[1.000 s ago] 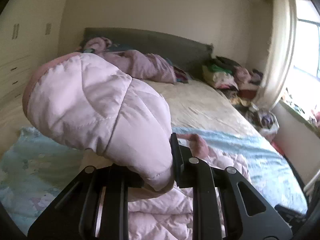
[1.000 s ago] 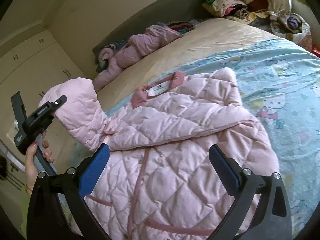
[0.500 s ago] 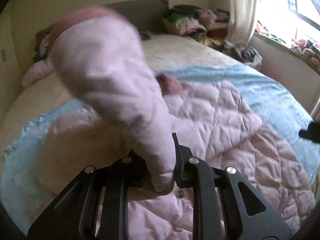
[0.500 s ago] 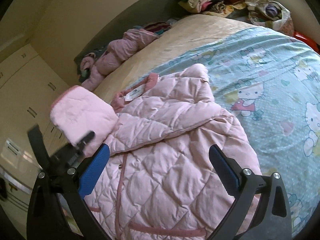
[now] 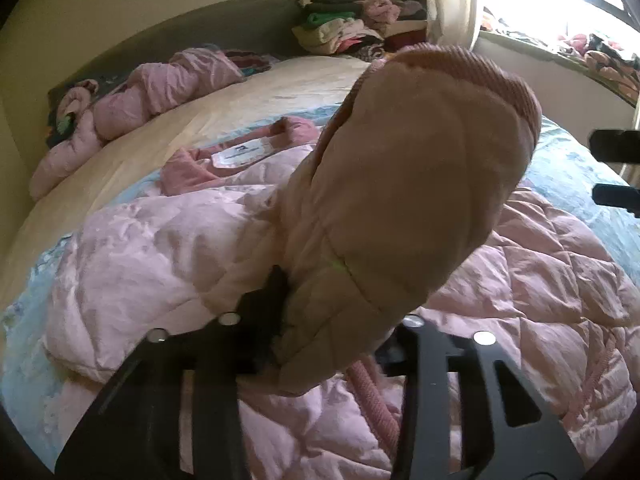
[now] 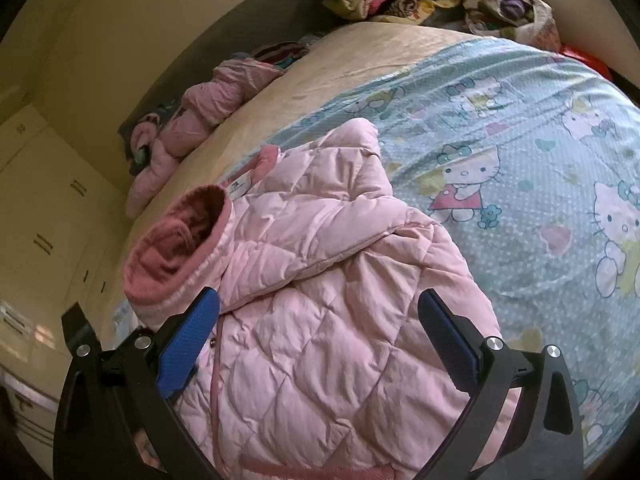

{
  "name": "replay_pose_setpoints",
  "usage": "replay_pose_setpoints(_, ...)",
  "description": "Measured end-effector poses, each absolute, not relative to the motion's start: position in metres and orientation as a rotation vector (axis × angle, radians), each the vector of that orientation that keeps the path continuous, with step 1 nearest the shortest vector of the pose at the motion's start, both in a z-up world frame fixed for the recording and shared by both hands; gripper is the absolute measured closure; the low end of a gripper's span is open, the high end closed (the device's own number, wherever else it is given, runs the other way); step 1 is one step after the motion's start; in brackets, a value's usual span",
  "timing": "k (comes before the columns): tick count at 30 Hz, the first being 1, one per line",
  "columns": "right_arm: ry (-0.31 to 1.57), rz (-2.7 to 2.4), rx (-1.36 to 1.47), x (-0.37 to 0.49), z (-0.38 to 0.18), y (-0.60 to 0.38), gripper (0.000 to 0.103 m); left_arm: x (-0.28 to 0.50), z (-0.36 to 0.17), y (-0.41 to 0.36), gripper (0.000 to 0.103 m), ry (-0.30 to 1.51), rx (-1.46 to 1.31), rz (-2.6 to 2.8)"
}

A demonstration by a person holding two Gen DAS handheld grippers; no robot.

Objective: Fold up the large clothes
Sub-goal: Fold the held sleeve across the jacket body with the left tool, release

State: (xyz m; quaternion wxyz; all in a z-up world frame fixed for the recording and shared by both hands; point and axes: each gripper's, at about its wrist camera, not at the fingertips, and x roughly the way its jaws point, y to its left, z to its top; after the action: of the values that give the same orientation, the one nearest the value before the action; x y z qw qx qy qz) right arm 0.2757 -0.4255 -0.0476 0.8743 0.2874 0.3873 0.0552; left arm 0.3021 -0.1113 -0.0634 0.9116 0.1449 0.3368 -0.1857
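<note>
The left gripper [image 5: 336, 320] has just been easing its jaws apart, one sleeve [image 5: 404, 200] between them; the right gripper [image 6: 320, 340] gapes empty over one pink quilted coat [image 6: 340, 320] (second pink garment [image 6: 208, 108] by the headboard) on the bed [image 6: 520, 120].

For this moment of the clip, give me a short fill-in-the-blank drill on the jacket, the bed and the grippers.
1. The quilted pink puffer jacket lies on a bed sheet printed with cartoon ____.
2. The sleeve cuff rises between the fingers of the ____ gripper, whose jaws have just been opening.
3. The right gripper hovers with its blue pads wide ____, holding nothing.
4. A second pink garment lies near the dark ____.

Missing words: cats; left; open; headboard
</note>
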Motion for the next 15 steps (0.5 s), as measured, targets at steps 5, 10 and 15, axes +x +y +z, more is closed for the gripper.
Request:
replay_pose_setpoints(5, 0.809, 0.124, 0.627, 0.282, -0.048, -0.425, 0.004, 0.291, -0.069, -0.131, 0.033, 0.678, 0.374, -0.41)
replay_pose_setpoints(10, 0.818, 0.13, 0.624, 0.289, -0.049, -0.417, 0.004, 0.276, -0.07, -0.143, 0.014, 0.665, 0.417, -0.449)
replay_pose_setpoints(15, 0.819, 0.161, 0.627, 0.295, -0.045, -0.408, 0.004, 0.264, -0.069, -0.146, 0.01, 0.668, 0.463, -0.471)
